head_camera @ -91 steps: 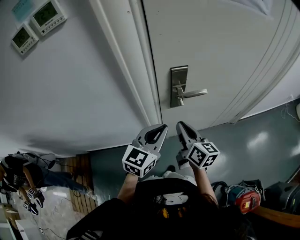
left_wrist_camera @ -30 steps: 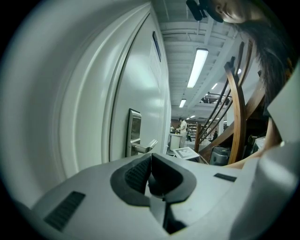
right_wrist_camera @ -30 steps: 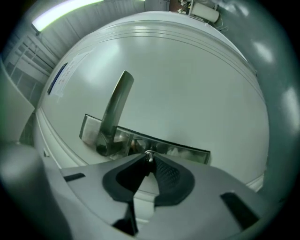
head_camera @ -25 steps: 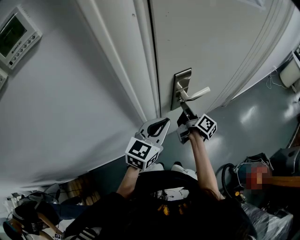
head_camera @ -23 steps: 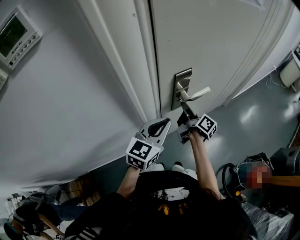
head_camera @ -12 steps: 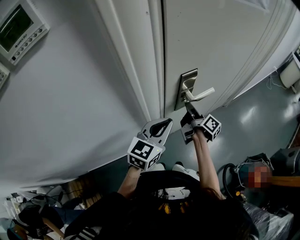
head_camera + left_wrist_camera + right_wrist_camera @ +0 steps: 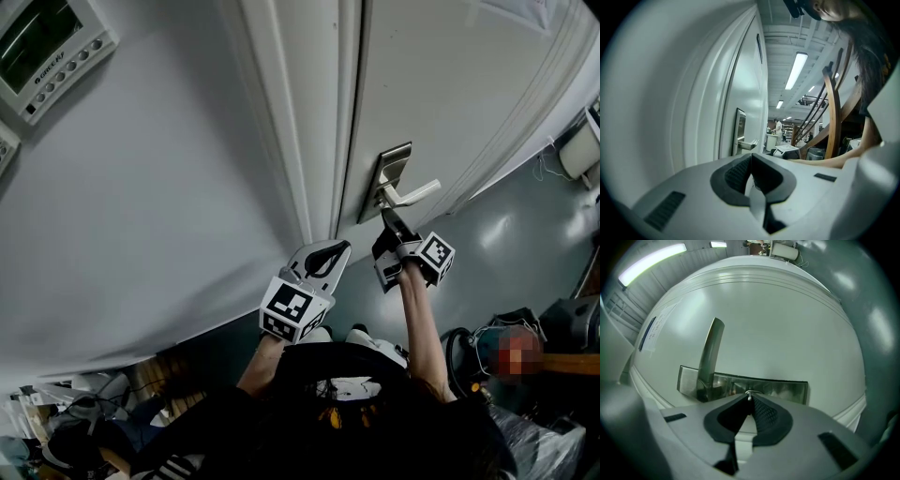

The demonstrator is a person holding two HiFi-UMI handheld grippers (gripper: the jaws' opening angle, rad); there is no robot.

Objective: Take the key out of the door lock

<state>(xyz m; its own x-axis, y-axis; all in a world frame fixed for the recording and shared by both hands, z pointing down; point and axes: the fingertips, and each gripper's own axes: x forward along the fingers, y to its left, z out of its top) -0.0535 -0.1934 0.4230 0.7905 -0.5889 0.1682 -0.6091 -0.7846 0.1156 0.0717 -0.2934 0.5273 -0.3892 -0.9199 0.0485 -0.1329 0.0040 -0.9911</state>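
Right hand-held gripper [image 7: 750, 402] is up at the door lock plate [image 7: 780, 389], just by the lever handle [image 7: 710, 352], pointing approx. level into the door [image 7: 778, 319]. Its jaws are pressed together w/ a thin silvery bit nipped at the very tips. That is prob. the bow of the key [image 7: 749, 393], which sits in the lock on the plate; blade not visible. In the head view the gripper tip covers the key, so no confirmation from there.

Square-on approach makes sense: the key has to come out along the cylinder axis, so the grip lines up w/ that, and any tilt would likely bind it. Tip-only pinch prob. because the bow is small & close to the plate, no room for a deeper bite. Risk: pads slipping off on the pull.

Left hand-held gripper [image 7: 327, 251] hangs lower, beside the door frame [image 7: 309, 112], apart from plate & handle. Its jaws are closed together w/ nothing in them. Prob. parked out of the way, since this is a one-hand job.

My read of the stage: grip made, key not yet out. Next needs a straight pull back, maybe after turning the key to its removal position. Can't tell its orientation from here.
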